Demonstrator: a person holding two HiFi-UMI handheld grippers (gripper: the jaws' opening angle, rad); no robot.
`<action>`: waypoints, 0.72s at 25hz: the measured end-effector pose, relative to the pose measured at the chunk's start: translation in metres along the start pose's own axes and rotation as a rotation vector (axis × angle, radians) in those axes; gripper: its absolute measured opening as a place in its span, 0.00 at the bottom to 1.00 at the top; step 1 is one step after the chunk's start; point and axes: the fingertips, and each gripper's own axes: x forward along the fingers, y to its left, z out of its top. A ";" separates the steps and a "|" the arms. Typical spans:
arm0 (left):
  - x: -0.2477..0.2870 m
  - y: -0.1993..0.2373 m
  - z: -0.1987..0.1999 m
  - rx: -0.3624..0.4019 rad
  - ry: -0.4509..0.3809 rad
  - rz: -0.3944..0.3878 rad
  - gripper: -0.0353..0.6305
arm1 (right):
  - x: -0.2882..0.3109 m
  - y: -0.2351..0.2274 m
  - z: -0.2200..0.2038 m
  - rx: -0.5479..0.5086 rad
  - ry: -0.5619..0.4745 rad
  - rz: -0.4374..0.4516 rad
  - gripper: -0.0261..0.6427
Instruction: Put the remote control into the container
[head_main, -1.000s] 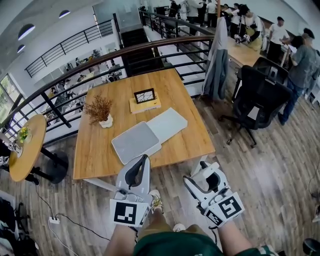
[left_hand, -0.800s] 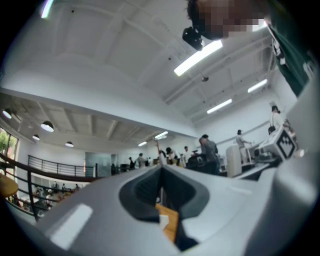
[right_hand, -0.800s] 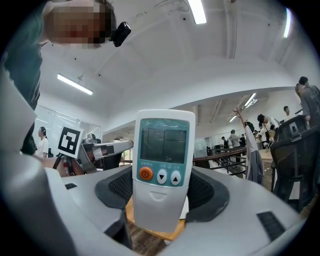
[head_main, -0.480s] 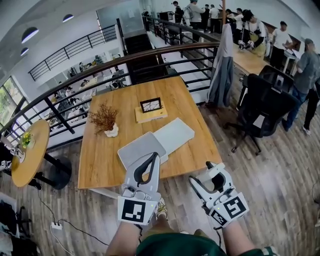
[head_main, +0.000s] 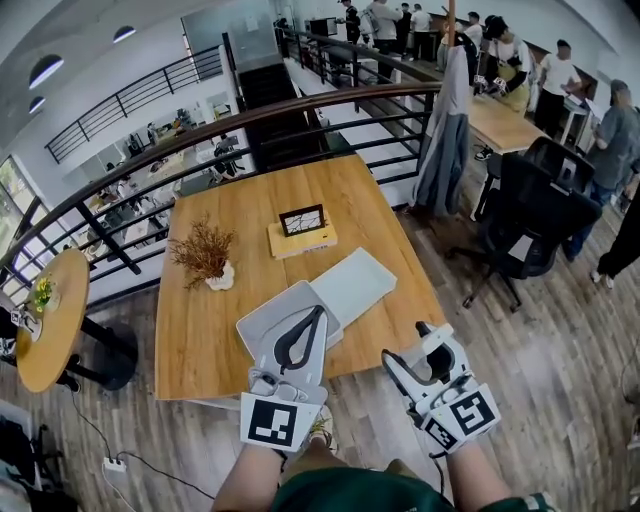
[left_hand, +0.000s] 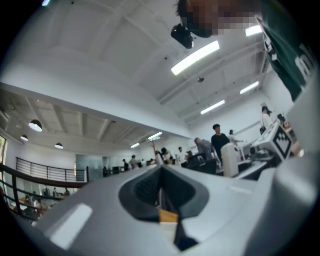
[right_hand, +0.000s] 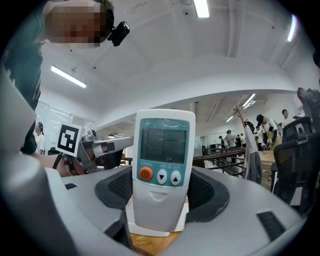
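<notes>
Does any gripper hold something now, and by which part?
The right gripper holds the remote control by the sides of its lower half. The left gripper is shut, empty.

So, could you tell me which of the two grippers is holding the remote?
The right gripper: the remote stands upright between its fingers, screen facing that gripper's camera. The left gripper has its fingers shut together with nothing between them.

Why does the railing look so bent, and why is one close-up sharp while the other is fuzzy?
Head view: the wide lens bows the railing into an arc. Right gripper view: the remote control is crisp, its buttons clear. Left gripper view: the left gripper sits too near the lens and blurs; the ceiling strip light glares white.
</notes>
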 end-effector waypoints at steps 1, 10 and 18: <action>0.003 0.005 -0.001 -0.003 0.002 -0.002 0.05 | 0.005 -0.001 0.001 0.000 0.005 -0.002 0.49; 0.024 0.041 -0.019 -0.032 0.013 0.003 0.05 | 0.050 -0.008 0.002 0.001 0.026 -0.010 0.49; 0.048 0.064 -0.031 -0.039 0.017 -0.027 0.05 | 0.082 -0.019 0.003 -0.002 0.042 -0.029 0.49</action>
